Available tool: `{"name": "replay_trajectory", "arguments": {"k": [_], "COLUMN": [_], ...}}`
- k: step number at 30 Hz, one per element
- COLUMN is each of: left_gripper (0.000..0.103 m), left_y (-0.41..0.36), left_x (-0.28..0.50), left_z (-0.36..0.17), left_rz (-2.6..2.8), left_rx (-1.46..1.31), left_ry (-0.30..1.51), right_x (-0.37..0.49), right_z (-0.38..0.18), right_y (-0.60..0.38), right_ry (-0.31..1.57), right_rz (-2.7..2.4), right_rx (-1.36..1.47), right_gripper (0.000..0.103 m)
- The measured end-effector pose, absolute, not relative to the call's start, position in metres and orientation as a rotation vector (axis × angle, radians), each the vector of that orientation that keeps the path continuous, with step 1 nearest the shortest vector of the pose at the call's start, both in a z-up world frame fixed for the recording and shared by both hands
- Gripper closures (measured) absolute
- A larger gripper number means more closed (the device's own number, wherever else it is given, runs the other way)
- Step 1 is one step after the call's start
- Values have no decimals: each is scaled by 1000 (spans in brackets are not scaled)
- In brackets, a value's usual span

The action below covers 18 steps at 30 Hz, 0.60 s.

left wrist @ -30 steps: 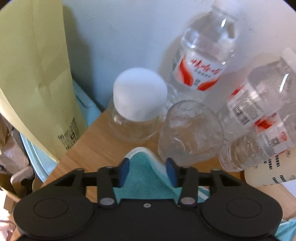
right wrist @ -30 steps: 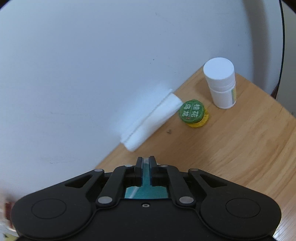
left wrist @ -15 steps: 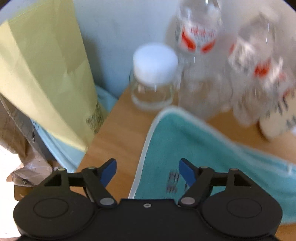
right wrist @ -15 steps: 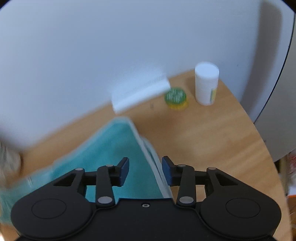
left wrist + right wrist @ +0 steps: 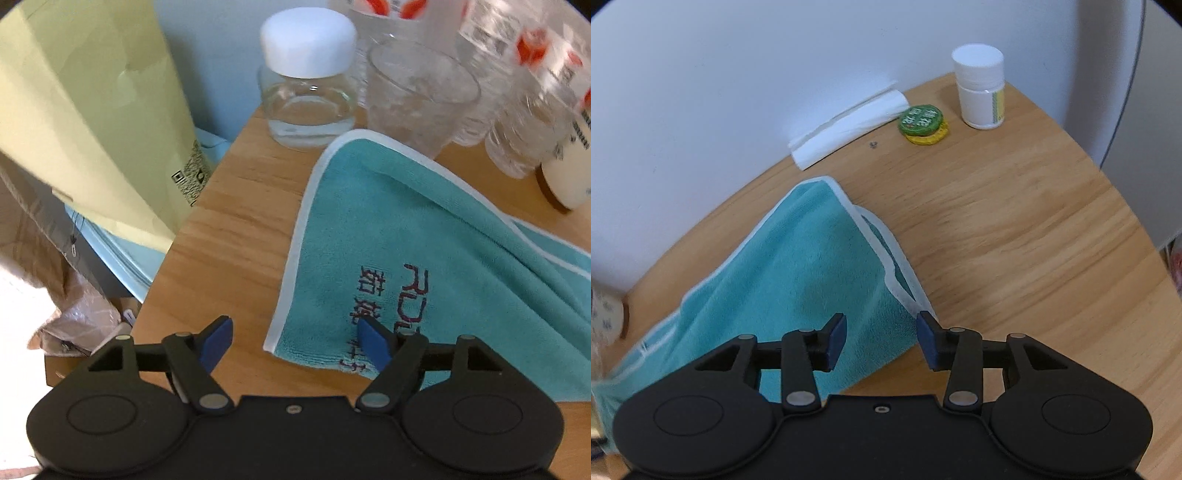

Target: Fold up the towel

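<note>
Over towel (image 5: 424, 236), both hand-held grippers gape.

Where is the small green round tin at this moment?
In the right wrist view, the green tin lies at the back of the table near the wall, between the folded white tissue and the white bottle.

Ahead of our left gripper (image 5: 295, 341) the towel (image 5: 424, 251) lies on the table (image 5: 229, 236), jar (image 5: 308, 74) and glass (image 5: 417, 92) beyond it.

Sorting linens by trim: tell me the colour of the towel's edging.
White edging on the teal towel; clearest in the left wrist view.
</note>
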State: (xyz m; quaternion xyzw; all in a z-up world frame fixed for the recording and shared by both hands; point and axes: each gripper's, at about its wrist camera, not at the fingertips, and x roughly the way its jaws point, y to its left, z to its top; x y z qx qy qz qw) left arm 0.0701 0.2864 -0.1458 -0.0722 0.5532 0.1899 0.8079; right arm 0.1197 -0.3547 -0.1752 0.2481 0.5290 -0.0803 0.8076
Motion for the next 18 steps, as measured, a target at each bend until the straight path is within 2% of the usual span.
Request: {"name": "replay_trajectory", "arguments": {"k": [2, 4, 5, 9, 11, 13, 15, 18], "left_gripper": [25, 25, 28, 59, 69, 70, 77, 79], "left_y": [285, 283, 281, 276, 270, 264, 259, 256], "left_x": [72, 73, 74, 72, 69, 65, 59, 53], "left_z": [-147, -147, -147, -145, -144, -145, -146, -147], "left_rz": [408, 408, 403, 349, 341, 331, 303, 279], "left_rx": [-146, -130, -116, -108, -76, -52, -35, -22], "left_ry": [1184, 1189, 1190, 1174, 1170, 1175, 1186, 1190], "right_x": [123, 125, 125, 122, 119, 112, 104, 89], "right_z": [-175, -175, -175, -175, -175, -175, -174, -173], "right_y": [-353, -350, -349, -348, -348, -348, -348, -350], "right_ry": [1127, 1132, 1146, 1165, 1173, 1179, 1188, 1200], "right_rz": [-182, -181, -181, -174, -171, -168, -165, -174], "right_rx": [527, 518, 510, 483, 471, 453, 428, 406], "right_gripper": [58, 87, 98, 98, 99, 99, 99, 99]}}
